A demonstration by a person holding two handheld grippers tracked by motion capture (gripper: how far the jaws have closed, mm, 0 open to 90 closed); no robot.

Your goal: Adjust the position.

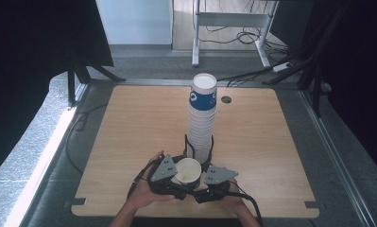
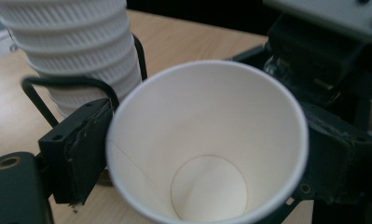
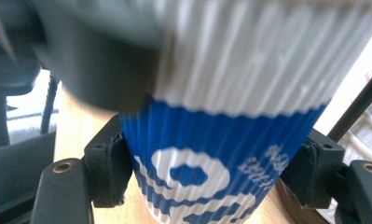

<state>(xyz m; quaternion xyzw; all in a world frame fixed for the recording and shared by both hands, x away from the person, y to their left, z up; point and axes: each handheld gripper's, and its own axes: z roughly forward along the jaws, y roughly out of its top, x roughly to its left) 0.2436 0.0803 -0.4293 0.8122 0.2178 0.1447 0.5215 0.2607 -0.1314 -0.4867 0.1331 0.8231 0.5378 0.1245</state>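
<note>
On the near edge of the wooden tabletop (image 1: 129, 142), seen from the high view, a single paper cup (image 1: 188, 171) stands open-mouthed between the left gripper (image 1: 169, 177) and the right gripper (image 1: 209, 182), each held in a hand, just in front of a tall stack of cups (image 1: 201, 118) that sits inside a black wire holder (image 1: 186, 144)

In the left gripper view the cup (image 2: 207, 144) fills the gap between the jaws; the left pad lies against its rim and the far jaw sits close by its other side, but whether they squeeze it I cannot tell. The ribbed stack (image 2: 76, 51) rises just behind

In the right gripper view the jaws are pinching the blue and white ribbed wall of the cup (image 3: 207, 163), one pad on each side, with the left gripper's blurred dark body close above
</note>
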